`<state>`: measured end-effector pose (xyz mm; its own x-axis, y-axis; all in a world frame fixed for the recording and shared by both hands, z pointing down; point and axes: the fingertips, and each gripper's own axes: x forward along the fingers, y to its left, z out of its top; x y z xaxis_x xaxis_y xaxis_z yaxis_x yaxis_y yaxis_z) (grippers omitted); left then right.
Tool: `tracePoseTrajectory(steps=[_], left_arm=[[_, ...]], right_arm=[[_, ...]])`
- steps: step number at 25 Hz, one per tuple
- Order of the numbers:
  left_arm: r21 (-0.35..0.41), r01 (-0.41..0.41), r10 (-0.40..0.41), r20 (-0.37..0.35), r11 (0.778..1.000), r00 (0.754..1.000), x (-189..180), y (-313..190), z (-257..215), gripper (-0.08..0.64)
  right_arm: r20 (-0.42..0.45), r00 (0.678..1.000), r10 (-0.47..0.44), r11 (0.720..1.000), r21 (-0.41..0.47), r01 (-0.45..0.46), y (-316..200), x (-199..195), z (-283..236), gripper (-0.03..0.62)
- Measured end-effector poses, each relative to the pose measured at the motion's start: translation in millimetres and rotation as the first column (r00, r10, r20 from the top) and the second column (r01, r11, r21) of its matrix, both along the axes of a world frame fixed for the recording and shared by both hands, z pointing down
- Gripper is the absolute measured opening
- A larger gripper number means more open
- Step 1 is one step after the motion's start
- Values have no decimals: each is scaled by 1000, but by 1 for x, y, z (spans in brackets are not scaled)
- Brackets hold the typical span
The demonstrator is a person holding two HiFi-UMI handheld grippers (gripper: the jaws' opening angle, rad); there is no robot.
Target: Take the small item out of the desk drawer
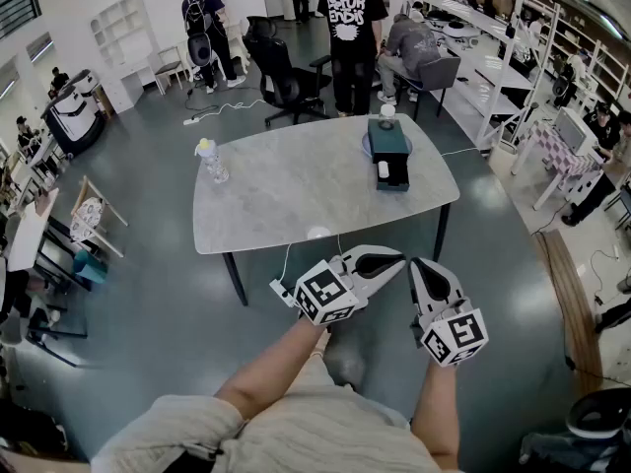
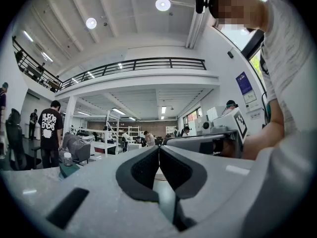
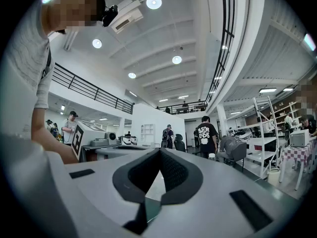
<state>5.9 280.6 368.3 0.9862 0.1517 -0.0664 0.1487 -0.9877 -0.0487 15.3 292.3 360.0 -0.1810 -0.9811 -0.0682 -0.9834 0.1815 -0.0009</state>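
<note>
A small teal desk drawer unit (image 1: 388, 142) stands at the right end of the grey table (image 1: 296, 190). Its drawer (image 1: 395, 175) is pulled out toward me, and a small white item (image 1: 384, 169) lies in it. A white round object (image 1: 387, 112) sits on top of the unit. Both grippers hover below the table's near edge, close to my body and well short of the drawer. My left gripper (image 1: 399, 256) (image 2: 159, 148) is shut and empty, pointing right. My right gripper (image 1: 422, 262) (image 3: 159, 150) is shut and empty, pointing toward the table.
A clear bottle (image 1: 210, 162) with a yellow top stands at the table's left end. A small white disc (image 1: 318, 233) with a cable lies at the near edge. Behind the table are a black office chair (image 1: 281, 75), a standing person (image 1: 353, 37) and a seated one.
</note>
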Motion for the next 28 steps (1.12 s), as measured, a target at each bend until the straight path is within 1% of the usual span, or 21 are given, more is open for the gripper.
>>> tracePoseTrajectory(steps=[8, 15, 19, 22, 28], left_arm=[[-4, -11, 11, 8, 1000, 1000, 14, -5, 3, 15], [-17, -14, 15, 12, 1000, 1000, 22, -17, 12, 15], [-27, -6, 6, 11, 1000, 1000, 24, -40, 14, 15], [-32, 1, -1, 7, 999, 1000, 27, -64, 14, 15], [-42, 31, -31, 9, 999, 999, 31, -135, 9, 15]], right_arm=[[6, 1000, 11, 1000, -1, -11, -4, 13, 2, 8], [26, 999, -19, 1000, 13, 19, -13, 18, 8, 8], [1, 1000, -22, 1000, -12, 22, -38, 18, 12, 9], [3, 1000, -29, 999, -14, 29, -64, 21, 13, 9], [7, 998, -67, 997, -27, 67, -130, 27, 9, 9]])
